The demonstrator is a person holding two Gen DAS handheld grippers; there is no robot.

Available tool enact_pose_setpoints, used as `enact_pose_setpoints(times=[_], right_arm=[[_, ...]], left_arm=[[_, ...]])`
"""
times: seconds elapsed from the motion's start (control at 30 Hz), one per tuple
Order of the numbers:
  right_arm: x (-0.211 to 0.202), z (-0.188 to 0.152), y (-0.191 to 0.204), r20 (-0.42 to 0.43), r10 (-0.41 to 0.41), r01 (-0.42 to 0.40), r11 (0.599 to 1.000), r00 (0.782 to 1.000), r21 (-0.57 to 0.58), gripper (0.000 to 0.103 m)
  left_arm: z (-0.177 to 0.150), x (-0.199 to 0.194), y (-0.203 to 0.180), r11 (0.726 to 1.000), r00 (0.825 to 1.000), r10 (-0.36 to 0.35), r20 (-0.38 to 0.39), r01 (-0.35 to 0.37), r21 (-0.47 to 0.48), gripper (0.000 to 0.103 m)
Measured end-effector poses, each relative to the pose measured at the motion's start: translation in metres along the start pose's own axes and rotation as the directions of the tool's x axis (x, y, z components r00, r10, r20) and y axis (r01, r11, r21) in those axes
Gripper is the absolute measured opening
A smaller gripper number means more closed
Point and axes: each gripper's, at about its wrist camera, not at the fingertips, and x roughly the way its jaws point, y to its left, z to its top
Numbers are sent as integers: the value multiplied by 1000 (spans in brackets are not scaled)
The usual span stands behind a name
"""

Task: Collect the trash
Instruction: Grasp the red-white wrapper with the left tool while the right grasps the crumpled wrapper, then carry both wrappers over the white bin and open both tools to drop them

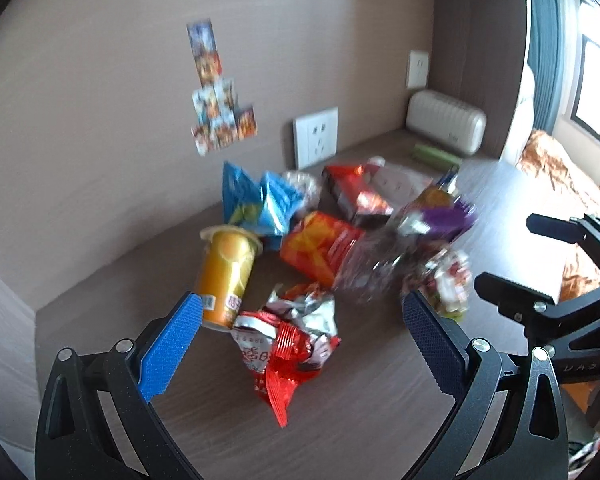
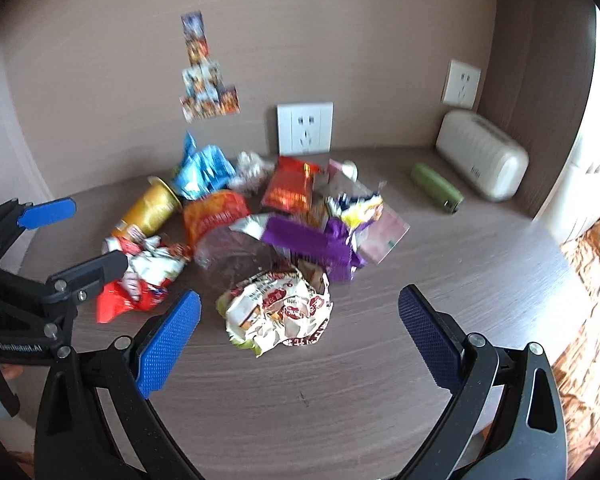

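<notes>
Two claws: left claw [image 1: 300, 320] and right claw [image 2: 300, 316] both spread wide, holding nothing.
Worktop [image 2: 380, 380]: snack wrappers [image 2: 278, 312] heaped.

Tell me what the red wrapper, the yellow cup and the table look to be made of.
Red wrapper: thin foil-lined plastic film; its crumpled inside shines silver.
Yellow cup: probably glossy plastic or coated paper; a bright sheen runs down its side.
Table: matte wood-grain surface, possibly laminate; fine grey-brown streaks.
</notes>
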Motion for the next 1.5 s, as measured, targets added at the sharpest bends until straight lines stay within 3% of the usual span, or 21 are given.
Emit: enact_pose_setpoints(times=[0.13, 0.33, 0.4, 0.47, 0.53, 0.57, 0.8, 1.07, 1.3, 1.5], right_arm=[[29, -3, 4, -39, -20, 19, 1000, 999, -21, 99], [62, -8, 2, -86, -12, 11, 1000, 996, -11, 99], [69, -10, 4, -94, -3, 1, 1000, 996, -14, 96], [74, -12, 5, -121, 19, -20, 1000, 992, -14, 82], [75, -14, 7, -134, 25, -27, 1000, 991, -9, 75], [75, -14, 7, -133, 25, -26, 1000, 991, -5, 73], [51, -13, 8, -124, 29, -26, 999, 992, 23, 70], [-15, -4, 0, -34, 22, -21, 999, 999, 39, 70], [-69, -23, -33, 32, -38, 35, 995, 999, 89, 70], [-103, -74, -92, -12, -155, 156, 979, 988, 131, 71]], left_arm=[[-8, 31, 6, 1000, 998, 29, -49, -30, -5, 98], [-14, 64, 15, 1000, 994, 17, -109, -19, -18, 98], [-17, 72, 15, 1000, 992, 9, -126, -11, -12, 98], [-21, 74, 13, 1000, 991, 28, -129, -26, 11, 97], [-24, 77, 7, 999, 991, 28, -131, -23, 44, 81], [-26, 78, 6, 999, 989, 26, -143, -19, 50, 73], [-20, 65, 3, 997, 991, 42, -129, -34, 63, 70], [7, 10, -10, 993, 1000, -10, -28, 13, 121, 70], [32, -27, -67, 963, 992, -118, 47, 103, 248, 70], [23, -30, -170, 885, 973, -232, 18, 203, 418, 70]])
